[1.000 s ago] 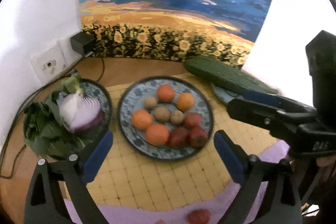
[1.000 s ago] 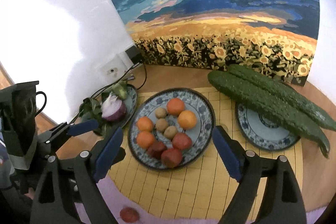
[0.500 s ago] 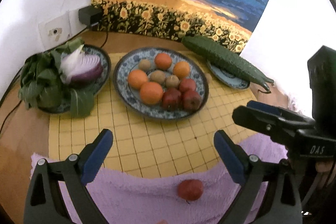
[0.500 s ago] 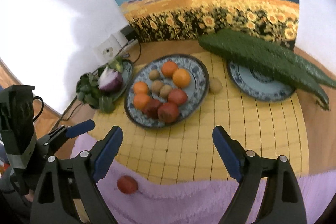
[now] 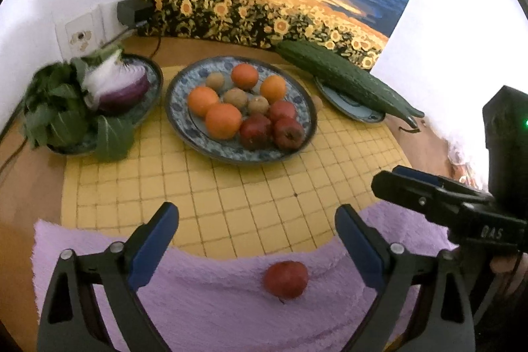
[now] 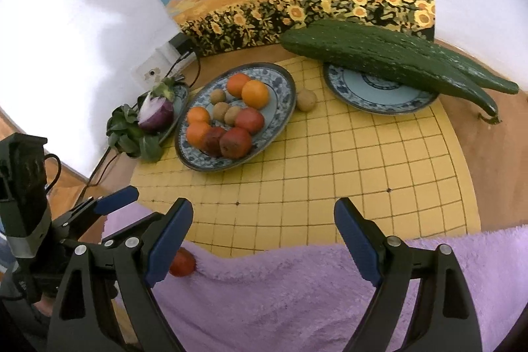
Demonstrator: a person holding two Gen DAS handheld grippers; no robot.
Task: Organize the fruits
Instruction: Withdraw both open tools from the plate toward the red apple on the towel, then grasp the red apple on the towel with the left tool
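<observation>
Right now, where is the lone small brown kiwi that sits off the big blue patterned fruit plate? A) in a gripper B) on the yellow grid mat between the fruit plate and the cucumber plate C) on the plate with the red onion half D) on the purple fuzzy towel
B: in the right wrist view the small brown kiwi lies on the yellow grid mat, between the big blue patterned fruit plate and the blue plate under the cucumbers.

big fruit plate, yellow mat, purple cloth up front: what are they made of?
Fruit plate: looks like glazed ceramic, with a blue-and-white painted pattern and soft sheen on the rim. Yellow mat: small square tiles in a dark-lined grid, matte; possibly bamboo or plastic, can't tell. Purple cloth: fuzzy, plush pile like fleece or towel, with soft uneven edges.
</observation>
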